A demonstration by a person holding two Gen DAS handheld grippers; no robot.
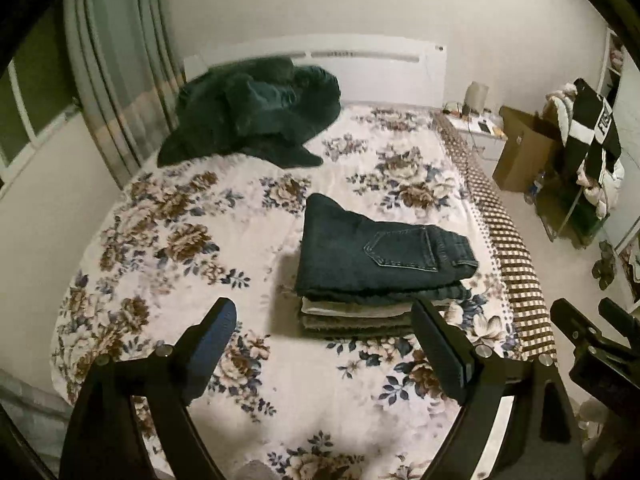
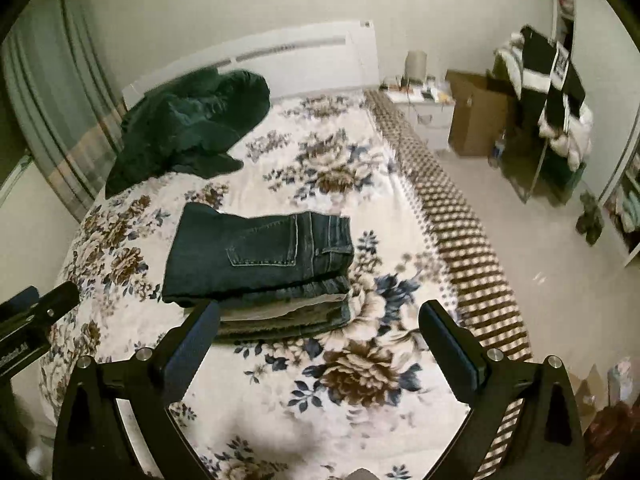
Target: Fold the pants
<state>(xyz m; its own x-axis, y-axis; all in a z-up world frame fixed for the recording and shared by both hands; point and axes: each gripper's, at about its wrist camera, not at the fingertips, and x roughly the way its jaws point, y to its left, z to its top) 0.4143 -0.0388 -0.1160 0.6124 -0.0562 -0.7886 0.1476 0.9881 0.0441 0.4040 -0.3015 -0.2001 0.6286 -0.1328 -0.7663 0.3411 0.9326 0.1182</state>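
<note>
A folded pair of dark blue jeans (image 1: 376,256) lies on top of a small stack of folded pants (image 1: 360,318) on the floral bedspread (image 1: 160,248). The jeans also show in the right wrist view (image 2: 260,256), back pocket up. My left gripper (image 1: 324,340) is open and empty, held above the bed just in front of the stack. My right gripper (image 2: 320,336) is open and empty, in front of and to the right of the stack. A crumpled heap of dark clothes (image 1: 252,116) lies near the headboard; it also shows in the right wrist view (image 2: 188,128).
A white headboard (image 1: 360,68) stands at the far end. A checked bed edge (image 1: 504,232) runs along the right. Beyond it are a white nightstand (image 1: 476,132), a cardboard box (image 1: 520,152) and a rack of clothes (image 1: 588,148). Curtains (image 1: 116,80) hang at the left.
</note>
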